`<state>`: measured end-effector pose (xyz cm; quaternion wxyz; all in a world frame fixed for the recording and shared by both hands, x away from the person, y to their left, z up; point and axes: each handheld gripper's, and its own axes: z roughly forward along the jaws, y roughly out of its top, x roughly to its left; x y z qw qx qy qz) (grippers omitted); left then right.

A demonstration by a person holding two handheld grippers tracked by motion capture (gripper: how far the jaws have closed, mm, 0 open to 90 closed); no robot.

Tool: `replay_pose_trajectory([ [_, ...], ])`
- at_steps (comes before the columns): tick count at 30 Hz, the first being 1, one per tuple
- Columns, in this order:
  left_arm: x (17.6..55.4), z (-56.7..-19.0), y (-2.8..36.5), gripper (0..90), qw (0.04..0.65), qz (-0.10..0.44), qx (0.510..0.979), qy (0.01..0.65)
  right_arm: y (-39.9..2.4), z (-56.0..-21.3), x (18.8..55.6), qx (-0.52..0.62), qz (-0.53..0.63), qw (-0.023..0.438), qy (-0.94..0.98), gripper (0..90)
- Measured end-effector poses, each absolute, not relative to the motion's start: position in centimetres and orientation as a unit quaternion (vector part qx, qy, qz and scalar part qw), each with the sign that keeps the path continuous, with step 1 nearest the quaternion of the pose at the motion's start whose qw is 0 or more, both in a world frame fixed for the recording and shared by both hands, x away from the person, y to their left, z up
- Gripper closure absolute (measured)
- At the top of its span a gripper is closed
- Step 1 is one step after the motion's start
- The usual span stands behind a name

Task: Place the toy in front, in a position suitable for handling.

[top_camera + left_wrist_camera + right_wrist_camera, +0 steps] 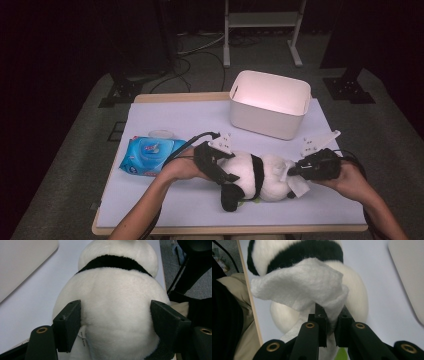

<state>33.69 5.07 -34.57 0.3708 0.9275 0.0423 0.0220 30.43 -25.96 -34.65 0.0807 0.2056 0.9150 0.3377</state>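
A black-and-white panda plush (255, 175) lies on its side on the white table cover (175, 120). My left gripper (227, 170) comes in from the left, and its pads press into both sides of the plush's white body (112, 302). From the right, my right gripper (295, 171) is shut on a white wipe (299, 287). The wipe drapes over the jaw tips and lies against the plush's head (359, 297). A loose end of the wipe (300, 187) hangs below the gripper.
A white open bin (270, 102) stands at the back right of the table. A blue pack of wet wipes (147, 155) lies at the left, beside my left forearm. The table's front edge is close below the plush.
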Motion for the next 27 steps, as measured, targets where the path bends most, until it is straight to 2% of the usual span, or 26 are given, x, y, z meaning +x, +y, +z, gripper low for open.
replay_pose_trajectory([
  [17, 33.6, -35.0, 5.4, 26.9, 0.376, 0.021, 0.925, 0.048, -19.5, -34.2, 32.0, 0.140, 0.340, 0.055, 0.929, 82.1],
  [27, 33.5, -35.2, 5.6, 27.1, 0.380, 0.017, 0.924, 0.045, -23.8, -34.3, 31.7, 0.185, 0.339, 0.073, 0.920, 82.0],
])
